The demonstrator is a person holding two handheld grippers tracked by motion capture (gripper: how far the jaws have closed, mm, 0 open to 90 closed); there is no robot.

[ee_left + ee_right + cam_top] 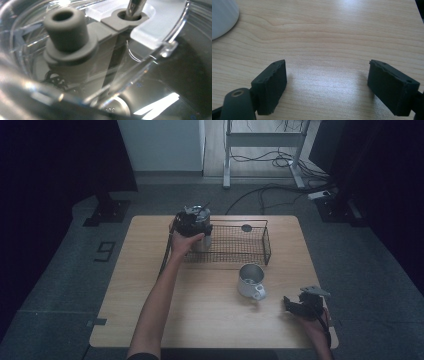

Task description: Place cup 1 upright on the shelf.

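Two grippers are at work here, well apart. Nearest, at about 5 o'clock on the table (200, 320), the right gripper (292, 306) rests low with its jaws spread wide and nothing between them but bare wood. A careless sweep toward 10 o'clock could clip the white mug (250, 281), which stands near it with its handle turned toward that hand.

Further off, toward 12 o'clock, the wire basket (267, 245) has a small dark disc (246, 227) lying in it. At its 9 o'clock end the left gripper (192, 225) sits on top of the tumbler (205, 240), seemingly setting it into the basket. From the left gripper view the clear lid (155, 30), its grey stopper (66, 27) and the metal straw (133, 7) are very close, but the jaws themselves are hidden, so I cannot tell how far apart they stand or whether they grip.

The main risks, as I judge them:
- The tumbler's base catching the basket's wire rim and tipping.
- A smooth, glossy lid slipping under the pads.
- The straw snagging on the gripper.
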